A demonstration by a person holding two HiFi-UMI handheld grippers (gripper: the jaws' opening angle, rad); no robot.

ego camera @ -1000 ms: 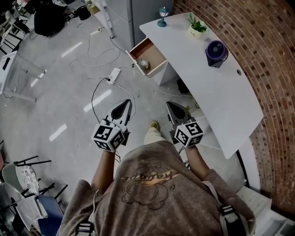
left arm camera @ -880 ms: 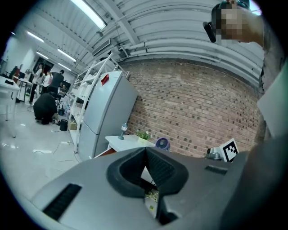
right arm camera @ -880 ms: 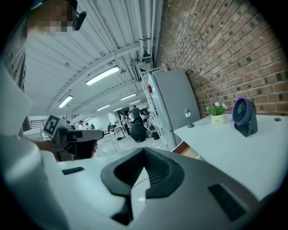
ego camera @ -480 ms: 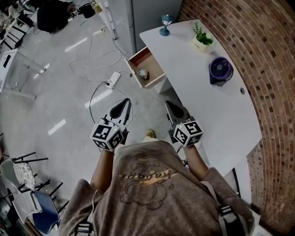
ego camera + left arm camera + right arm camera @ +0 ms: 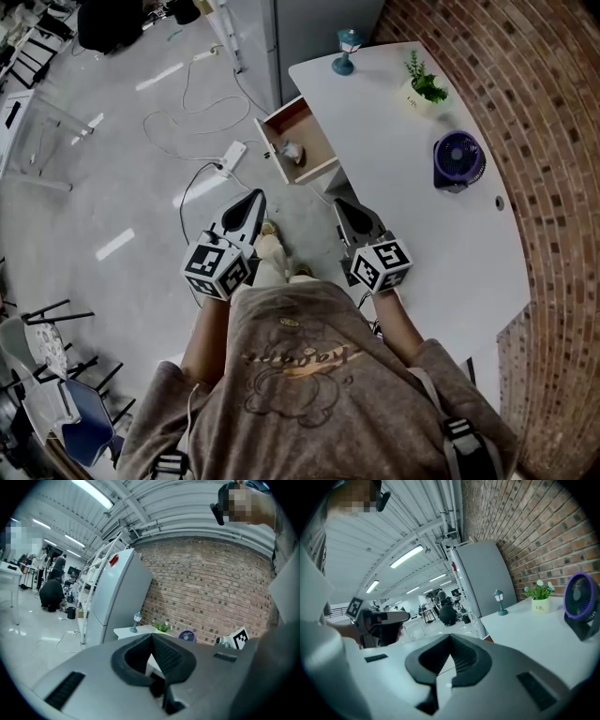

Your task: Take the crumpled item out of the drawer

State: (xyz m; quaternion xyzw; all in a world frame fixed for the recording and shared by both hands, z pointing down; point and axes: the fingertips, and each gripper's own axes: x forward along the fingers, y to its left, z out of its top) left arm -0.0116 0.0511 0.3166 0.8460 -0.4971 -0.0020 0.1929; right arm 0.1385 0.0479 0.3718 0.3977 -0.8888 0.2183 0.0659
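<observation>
Open-plan lab or workshop hall
Right of the white desk (image 5: 441,244) a brick wall (image 5: 553,112); left, concrete floor (image 5: 94,206) with trailing cables (image 5: 197,172); beyond, people at workbenches (image 5: 446,612)

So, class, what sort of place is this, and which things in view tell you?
Probably an open workshop or lab hall: a bare brick wall, a power strip lying loose on the floor, and strip lights under an exposed ceiling.

A red brick wall (image 5: 553,141) runs behind a curved white counter (image 5: 412,216). A tall grey cabinet (image 5: 309,37) stands on the glossy grey floor (image 5: 112,187), where white cables (image 5: 178,122) trail. Long ceiling strip lights (image 5: 407,556) glow overhead.
</observation>
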